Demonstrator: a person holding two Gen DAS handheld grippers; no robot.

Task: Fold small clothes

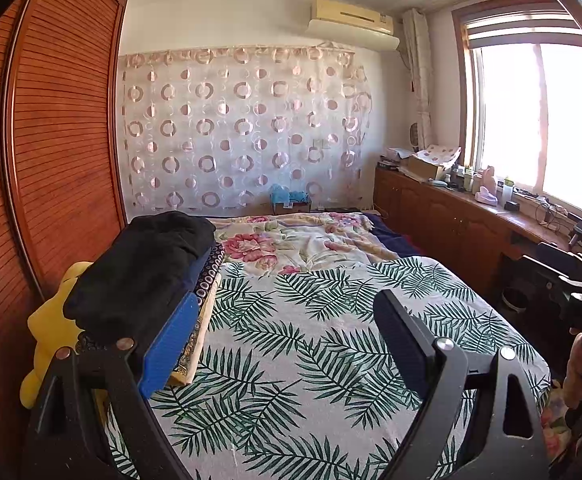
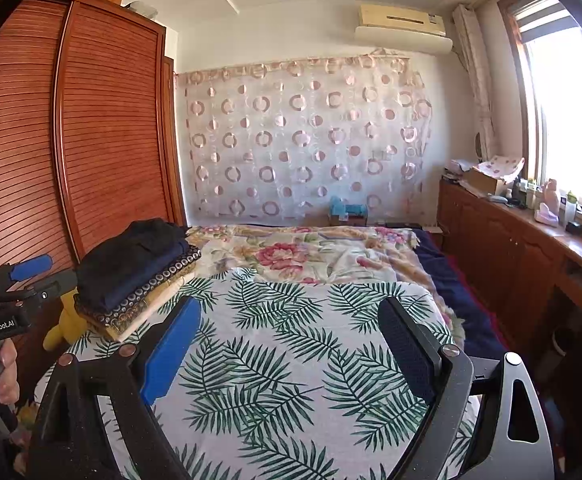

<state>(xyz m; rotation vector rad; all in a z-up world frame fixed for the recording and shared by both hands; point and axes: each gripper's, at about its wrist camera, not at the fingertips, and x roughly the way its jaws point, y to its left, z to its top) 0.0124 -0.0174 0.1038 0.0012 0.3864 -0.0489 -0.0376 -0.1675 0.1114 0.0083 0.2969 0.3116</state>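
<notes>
Both hand-held grippers, left gripper [image 1: 287,344] and right gripper [image 2: 291,344], hover spread and empty over the leaf-print bedspread [image 2: 291,360]. A stack of folded clothes [image 2: 135,276] sits at its left edge, black garment [image 1: 143,268] topmost. No unfolded piece shows, so folding looks finished or paused; the next move would be fetching another garment.

Daylight floods from the blown-out window [image 1: 539,120]; sharp centre, edges perhaps warped.

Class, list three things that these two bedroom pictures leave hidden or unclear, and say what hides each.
- Yellow soft toy: left view, mostly behind the stack of folded clothes and the left tongs.
- Lower clothes in the stack: right view, only edges show.
- Small things on the window counter: right view, too small, washed out by window glare.
</notes>
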